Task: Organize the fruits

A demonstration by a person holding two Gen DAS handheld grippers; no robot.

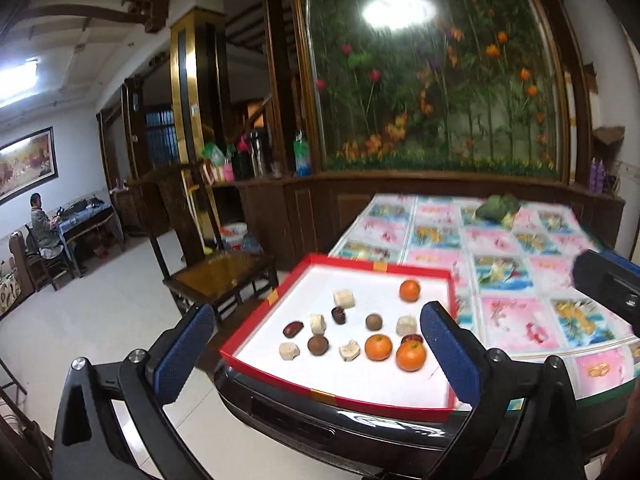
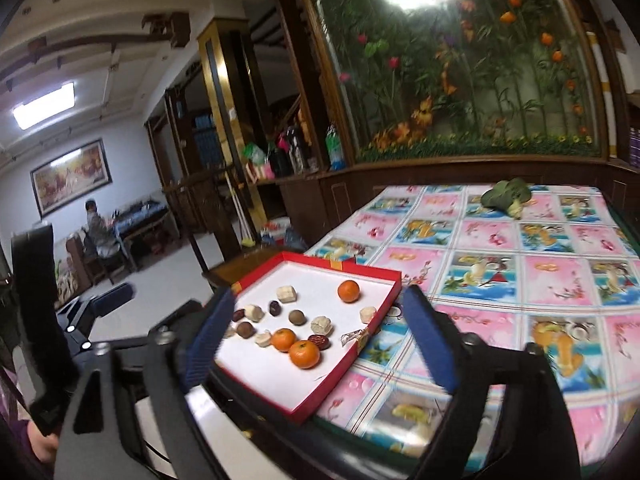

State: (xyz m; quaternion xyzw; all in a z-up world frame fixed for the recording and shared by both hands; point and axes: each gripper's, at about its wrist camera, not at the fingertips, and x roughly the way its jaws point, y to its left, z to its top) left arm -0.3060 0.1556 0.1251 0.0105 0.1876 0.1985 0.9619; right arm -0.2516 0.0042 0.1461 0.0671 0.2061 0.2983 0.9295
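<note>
A red-rimmed tray (image 1: 340,396) (image 2: 320,404) with a white floor sits on the table's near left corner. In it lie three oranges (image 1: 411,356) (image 2: 304,353), several pale round pieces (image 1: 344,298) (image 2: 286,293), brown round fruits (image 1: 318,344) (image 2: 297,317) and dark red dates (image 1: 293,329) (image 2: 319,341). My left gripper (image 1: 316,352) is open and empty, held above the tray's near side. My right gripper (image 2: 320,336) is open and empty, above the tray's right part.
The table carries a pink and blue flowered cloth (image 2: 500,272). A green vegetable (image 2: 506,198) (image 1: 498,209) lies at the far side. A wooden chair (image 1: 224,276) stands left of the table. A person sits at a desk (image 1: 44,224) far left.
</note>
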